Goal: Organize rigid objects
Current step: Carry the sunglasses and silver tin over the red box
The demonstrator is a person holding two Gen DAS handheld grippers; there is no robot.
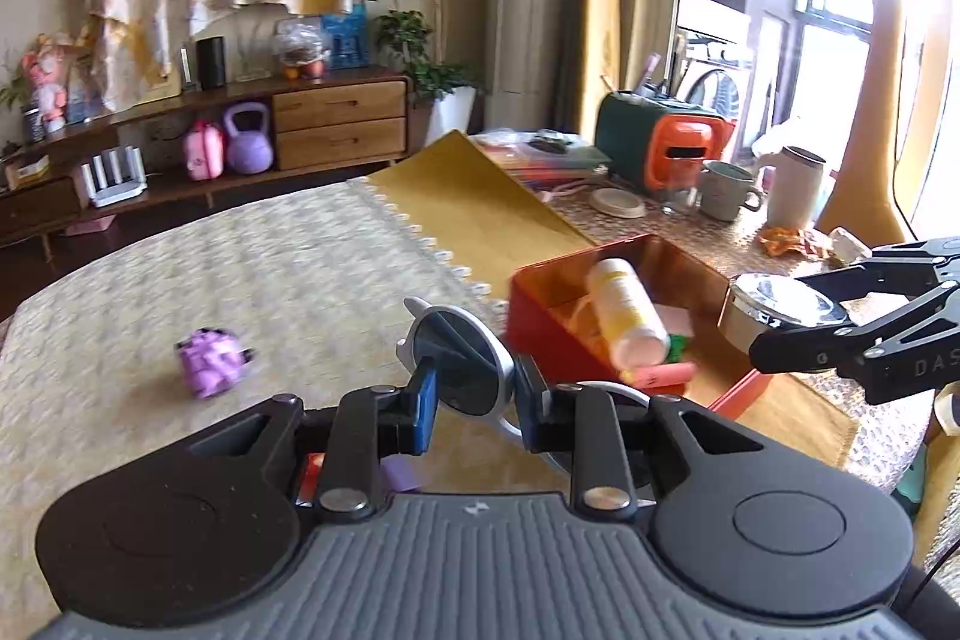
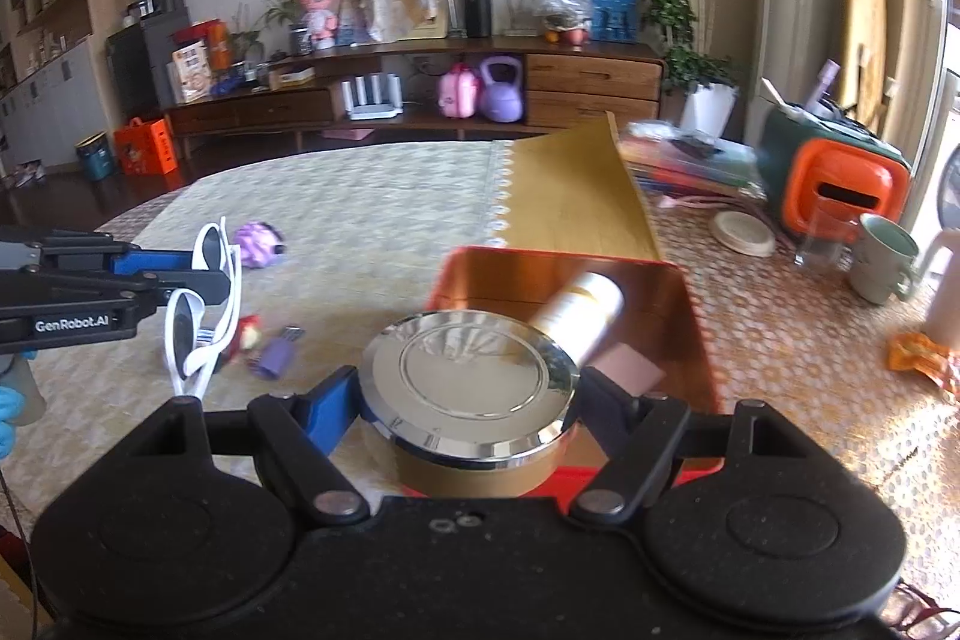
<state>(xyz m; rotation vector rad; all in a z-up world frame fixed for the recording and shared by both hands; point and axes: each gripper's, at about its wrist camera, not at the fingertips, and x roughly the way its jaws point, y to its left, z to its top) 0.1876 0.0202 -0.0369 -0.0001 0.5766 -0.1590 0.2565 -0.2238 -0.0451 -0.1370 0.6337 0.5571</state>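
My left gripper point(image 1: 474, 391) is shut on white-framed sunglasses point(image 1: 462, 361) with dark lenses, held up above the cream tablecloth. From the right wrist they hang at the left point(image 2: 204, 304), pinched by that gripper point(image 2: 201, 280). My right gripper point(image 2: 474, 400) is shut on a round gold tin point(image 2: 474, 364) with a shiny silver lid, right at the near edge of a red box point(image 2: 678, 328). The box point(image 1: 540, 334) holds a white-and-yellow bottle point(image 1: 627, 316) and small items. In the left wrist view the tin point(image 1: 780, 304) sits in the right gripper point(image 1: 780, 325) at the right edge.
A purple toy point(image 1: 210, 361) lies on the cloth at the left. A small purple piece point(image 2: 276, 355) and a red figure point(image 2: 249, 334) lie under the sunglasses. Behind the box stand a mug point(image 2: 882, 259), a glass point(image 2: 822, 238), an orange-green case point(image 2: 834, 178) and stacked books point(image 2: 684, 160).
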